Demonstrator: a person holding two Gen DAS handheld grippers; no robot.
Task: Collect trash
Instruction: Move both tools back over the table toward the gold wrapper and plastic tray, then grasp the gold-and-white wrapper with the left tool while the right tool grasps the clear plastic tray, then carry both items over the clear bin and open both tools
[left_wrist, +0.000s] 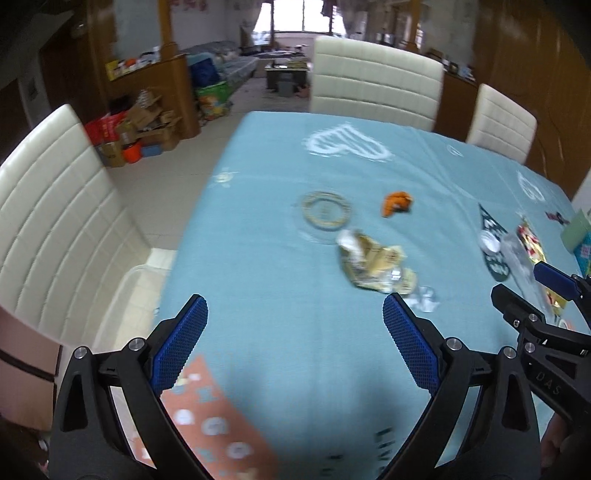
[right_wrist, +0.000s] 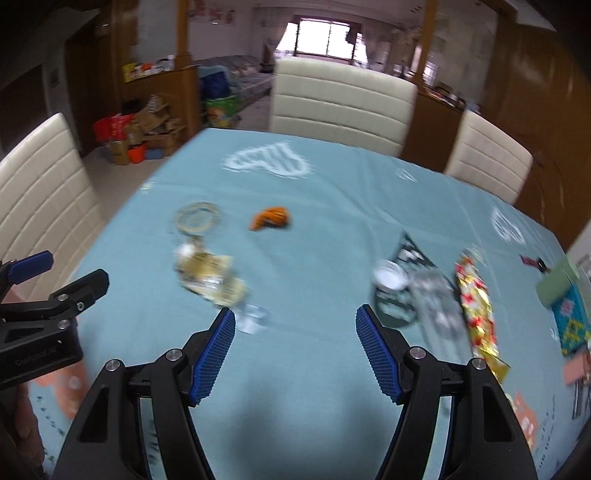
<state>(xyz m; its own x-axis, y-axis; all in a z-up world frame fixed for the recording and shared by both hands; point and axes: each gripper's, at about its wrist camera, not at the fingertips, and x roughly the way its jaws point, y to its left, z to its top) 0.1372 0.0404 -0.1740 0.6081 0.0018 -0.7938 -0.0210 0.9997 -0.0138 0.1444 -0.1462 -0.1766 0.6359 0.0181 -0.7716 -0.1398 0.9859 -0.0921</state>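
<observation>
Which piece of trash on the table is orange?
The small crumpled orange scrap, lying alone past the middle of the blue tablecloth. The crumpled wrapper nearer the grippers is pale gold and silvery; the long wrapper is yellow and red.

we see cream padded chairs (right_wrist: 341, 107) along the far table edge, a bright window (right_wrist: 323, 38) beyond, brown wooden wall panels (right_wrist: 535, 92), pale tiled floor (left_wrist: 162, 181).

Only "DAS" reads, on the right gripper (left_wrist: 554, 291); other print is blurred.
</observation>
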